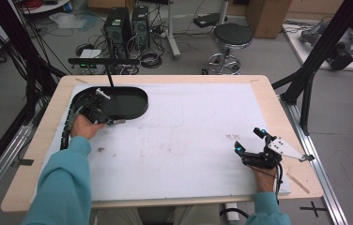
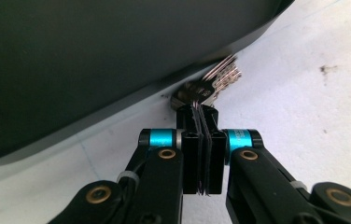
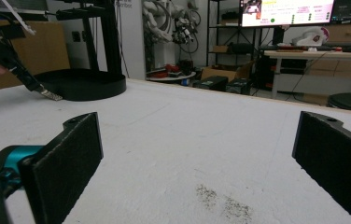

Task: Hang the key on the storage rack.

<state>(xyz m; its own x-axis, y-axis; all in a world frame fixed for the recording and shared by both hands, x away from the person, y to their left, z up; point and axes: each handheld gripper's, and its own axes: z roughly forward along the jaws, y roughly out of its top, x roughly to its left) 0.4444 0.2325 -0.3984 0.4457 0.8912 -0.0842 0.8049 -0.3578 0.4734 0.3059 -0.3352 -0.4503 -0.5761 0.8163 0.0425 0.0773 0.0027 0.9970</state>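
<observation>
At far left of the table [image 1: 38, 140], left gripper [image 1: 103, 120] pressed together on a bunch of keys [image 2: 213, 81], jaws meeting flat with the key heads pinched at their tips. Keys fanned out beyond the jaw tips, silvery blades pointing away from the hand, lying right against the lower edge of the black oval base [image 1: 123, 101], apparently tucked slightly under its rim; seen from the right gripper view as a small pale sliver [image 3: 51, 95] at the tip of the far gripper [image 3: 36, 87], just beside the base [image 3: 82, 84]. Across the white mat [image 1: 179, 136], well apart from keys and base, right gripper [image 1: 248, 140] spread wide near the right edge, nothing between its pads [image 3: 66, 163], only bare mat with a dark smudge [image 3: 222, 200].
</observation>
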